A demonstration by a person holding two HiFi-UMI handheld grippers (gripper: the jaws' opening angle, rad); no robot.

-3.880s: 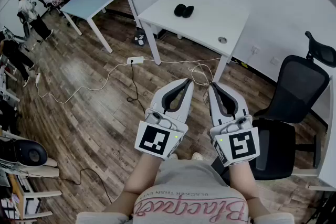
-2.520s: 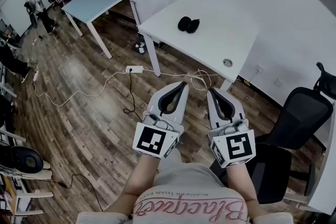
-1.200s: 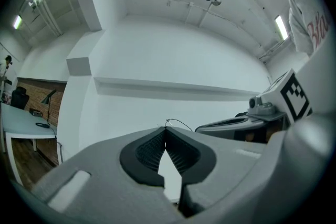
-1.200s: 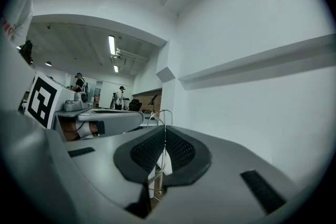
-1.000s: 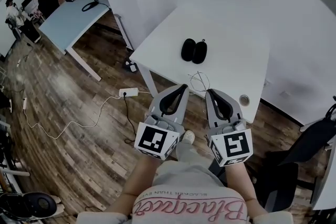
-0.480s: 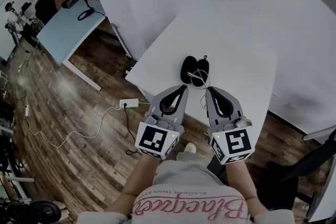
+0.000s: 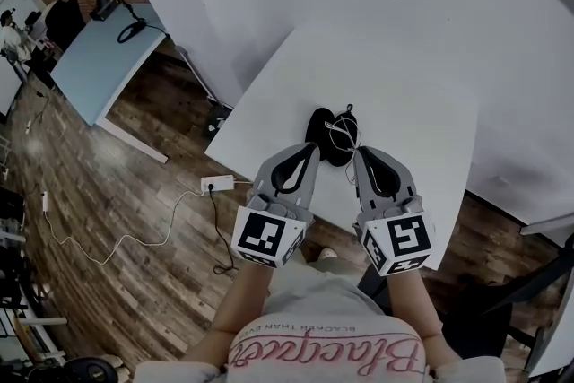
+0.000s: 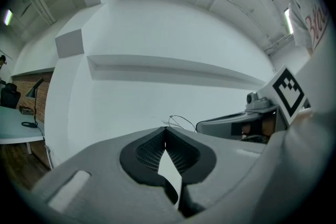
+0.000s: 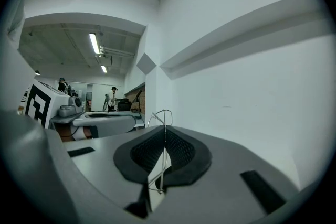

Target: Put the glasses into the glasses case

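Observation:
A black glasses case [image 7: 323, 134] lies open on the white table [image 7: 404, 76], near its front edge. My right gripper [image 7: 360, 154] is shut on thin wire-framed glasses [image 7: 343, 132], which stick out past its tips over the case. In the right gripper view the wire [image 9: 160, 114] runs between the closed pads of the right gripper [image 9: 165, 129]. My left gripper [image 7: 311, 148] is held beside it, just short of the case, with its jaws shut on nothing. The left gripper [image 8: 166, 131] shows closed pads in its own view, with the glasses' wire [image 8: 181, 120] to the right.
A white wall rises behind the table. A second, grey-blue table [image 7: 99, 58] stands at the far left. A power strip [image 7: 215, 185] and cables lie on the wooden floor. A black office chair [image 7: 529, 282] is at the lower right.
The person has walked up to the white table, so the case has come from far ahead to just under the gripper tips. Both grippers stayed shut, the right one on the glasses.

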